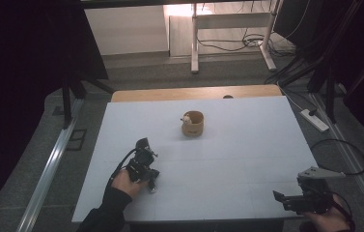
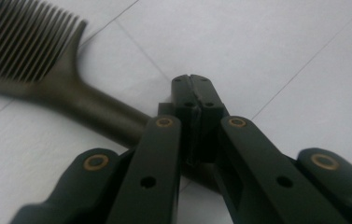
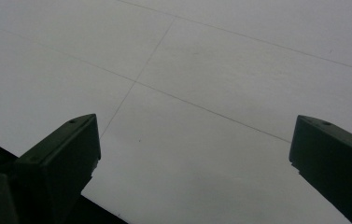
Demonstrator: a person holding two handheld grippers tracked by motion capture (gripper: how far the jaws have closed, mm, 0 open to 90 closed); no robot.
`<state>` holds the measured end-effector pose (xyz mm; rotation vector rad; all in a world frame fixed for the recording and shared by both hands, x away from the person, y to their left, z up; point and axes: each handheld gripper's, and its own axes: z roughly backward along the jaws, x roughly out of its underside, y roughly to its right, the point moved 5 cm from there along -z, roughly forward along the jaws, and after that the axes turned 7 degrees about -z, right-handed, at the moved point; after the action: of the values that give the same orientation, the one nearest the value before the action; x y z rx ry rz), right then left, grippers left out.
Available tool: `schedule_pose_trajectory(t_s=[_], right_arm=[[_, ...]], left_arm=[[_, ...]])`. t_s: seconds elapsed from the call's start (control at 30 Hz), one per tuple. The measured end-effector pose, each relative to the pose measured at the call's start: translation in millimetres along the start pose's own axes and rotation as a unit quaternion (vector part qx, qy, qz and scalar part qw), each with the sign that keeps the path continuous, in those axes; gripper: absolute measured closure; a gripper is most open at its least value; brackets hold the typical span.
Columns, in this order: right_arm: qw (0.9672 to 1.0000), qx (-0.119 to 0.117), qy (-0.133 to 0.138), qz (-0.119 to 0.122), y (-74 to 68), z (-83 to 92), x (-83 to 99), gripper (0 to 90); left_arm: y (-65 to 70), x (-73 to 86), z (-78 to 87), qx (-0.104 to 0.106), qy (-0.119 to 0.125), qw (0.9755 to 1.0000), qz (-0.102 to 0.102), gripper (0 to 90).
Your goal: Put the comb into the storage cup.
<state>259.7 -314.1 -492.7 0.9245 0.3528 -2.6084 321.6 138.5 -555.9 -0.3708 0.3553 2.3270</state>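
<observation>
the left gripper [image 2: 194, 100] has its jaws clenched together on the handle of a dark comb [image 2: 47, 70], which lies flat on the white table [image 2: 281, 56]. the handle runs under the closed tips and out to one side of them, and the comb's teeth fan out well beyond the jaws, toward the top left of the left gripper view. in the high view the left gripper [image 1: 143, 164] sits low over the near left part of the table. the right gripper [image 3: 192, 154] has its jaws released and spread wide, with bare table between them. in the high view it [image 1: 286, 200] is at the near right edge. farther off, past both grippers, a tan cup [image 1: 192, 123] stands near the table's middle.
</observation>
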Motion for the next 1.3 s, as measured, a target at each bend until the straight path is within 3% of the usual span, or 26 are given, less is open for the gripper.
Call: schedule_pose_trajectory(t_s=[0.3, 0.9, 1.13, 1.3], right_arm=[[1.0000, 0.000, -0.001, 0.001, -0.2, -0.2, 0.0, 2.6], [1.0000, -0.001, -0.002, 0.002, -0.5, -0.4, 0.1, 3.1], [1.0000, -0.001, -0.003, 0.003, -0.5, -0.6, 0.1, 3.2], [1.0000, -0.001, -0.004, 0.003, -0.5, -0.7, 0.2, 3.3]], left_arm=[[-7.2, 12.8, 5.0, -0.003, -0.005, 0.9999, 0.015, 88.5], [-22.3, 22.9, 12.0, -0.011, 0.002, 0.9989, 0.046, 88.5], [-17.8, 19.1, 16.5, -0.008, 0.017, 0.9991, 0.037, 86.9], [-15.5, 16.2, 25.1, -0.027, 0.039, 0.9983, 0.033, 77.5]])
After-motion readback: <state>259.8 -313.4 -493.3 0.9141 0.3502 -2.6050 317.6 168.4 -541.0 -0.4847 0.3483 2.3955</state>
